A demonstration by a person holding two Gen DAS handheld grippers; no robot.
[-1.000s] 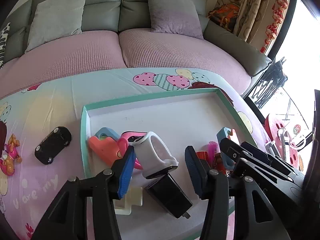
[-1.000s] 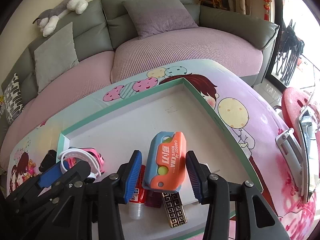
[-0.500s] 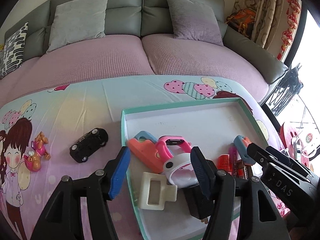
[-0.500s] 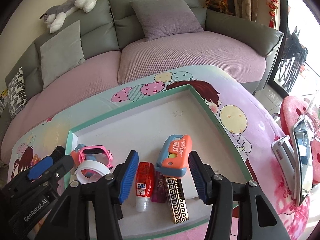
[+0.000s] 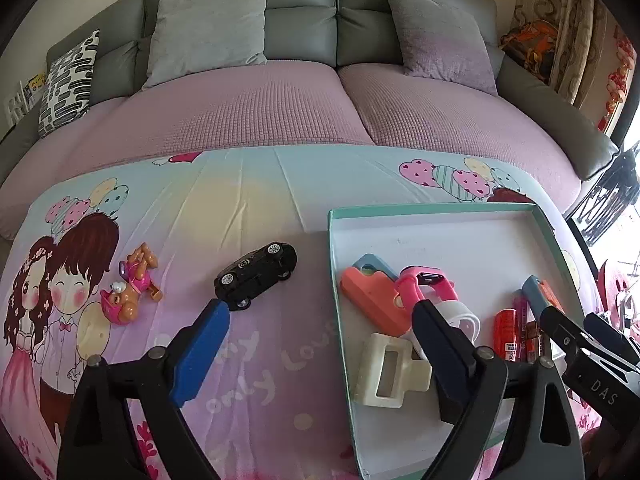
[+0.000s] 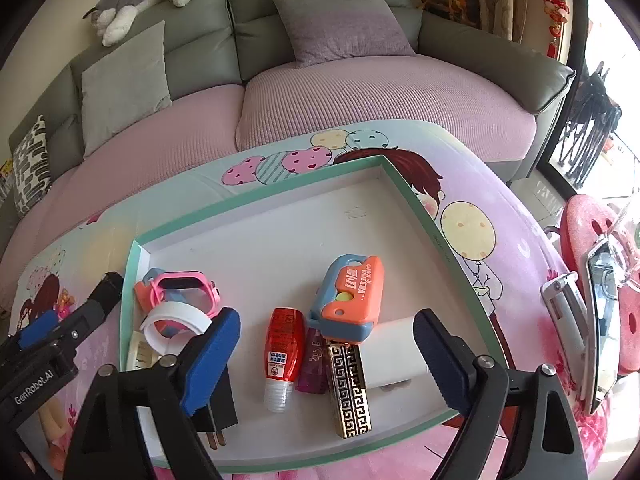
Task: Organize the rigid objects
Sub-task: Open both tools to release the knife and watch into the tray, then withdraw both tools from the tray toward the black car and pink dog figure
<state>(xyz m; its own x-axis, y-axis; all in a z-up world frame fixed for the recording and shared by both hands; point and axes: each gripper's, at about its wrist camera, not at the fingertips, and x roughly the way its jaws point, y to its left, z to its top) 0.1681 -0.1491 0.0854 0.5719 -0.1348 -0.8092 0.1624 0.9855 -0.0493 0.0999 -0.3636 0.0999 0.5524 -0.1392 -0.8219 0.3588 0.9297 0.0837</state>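
A teal-rimmed white tray (image 5: 332,264) (image 6: 420,208) lies on the cartoon-print cloth. In it are an orange-and-blue carrot toy (image 6: 352,300), a red bottle (image 6: 282,348), a gold patterned bar (image 6: 350,392), a pink watch (image 5: 424,284) (image 6: 188,288), a white band (image 6: 172,320), a cream clip (image 5: 390,372) and a second orange toy (image 5: 372,304). My right gripper (image 6: 328,336) hangs over the tray's near part, its jaws opening, pads clear of the carrot toy. My left gripper (image 5: 320,336) straddles the tray's left rim, jaws opening and holding nothing. A black toy car (image 5: 256,274) sits just beyond its left fingertip.
A pink-and-brown dog toy (image 5: 132,288) lies on the cloth left of the car. A black plug (image 6: 218,408) sits in the tray's near left corner. Behind the table runs a sofa (image 5: 280,120) with cushions. A red stool (image 6: 600,300) stands off the table's right edge.
The right gripper let go of the carrot toy, which now rests in the tray. The left gripper released the white band and swung left toward the car. Both jaws widened.
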